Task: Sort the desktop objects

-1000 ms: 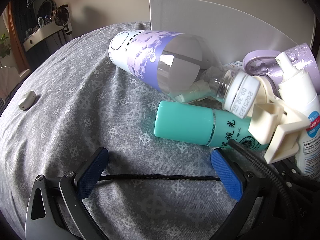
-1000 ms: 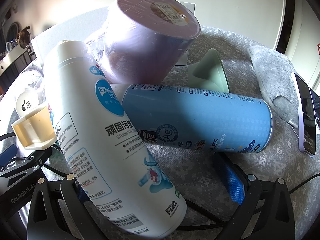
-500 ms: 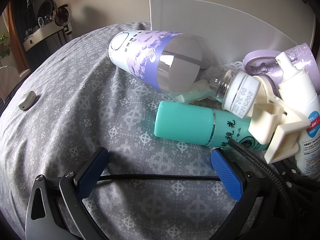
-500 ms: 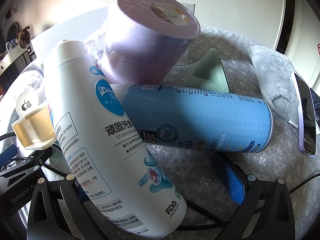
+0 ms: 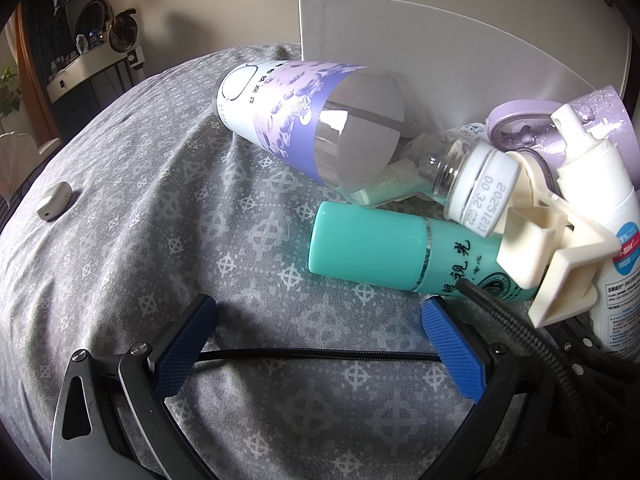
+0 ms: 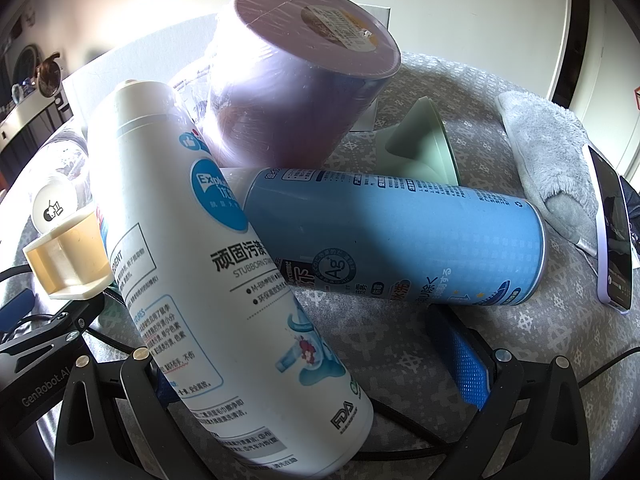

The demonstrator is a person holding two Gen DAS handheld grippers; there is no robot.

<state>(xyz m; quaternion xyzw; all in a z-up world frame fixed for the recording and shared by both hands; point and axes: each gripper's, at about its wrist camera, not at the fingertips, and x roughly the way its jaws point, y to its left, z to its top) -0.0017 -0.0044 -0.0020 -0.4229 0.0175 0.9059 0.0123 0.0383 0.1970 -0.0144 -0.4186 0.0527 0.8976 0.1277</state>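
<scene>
In the left wrist view my left gripper is open and empty over the grey cloth. A teal bottle lies just ahead of its right finger. Behind it lie a clear bottle with a purple label and a cream plastic clip. In the right wrist view my right gripper is open, with a white spray bottle leaning between its fingers, against the left one. A blue can lies across behind it. A purple tub rests on top.
A white board stands at the back. A small grey case lies at far left. A pale green funnel, a grey fluffy cloth and a phone lie on the right.
</scene>
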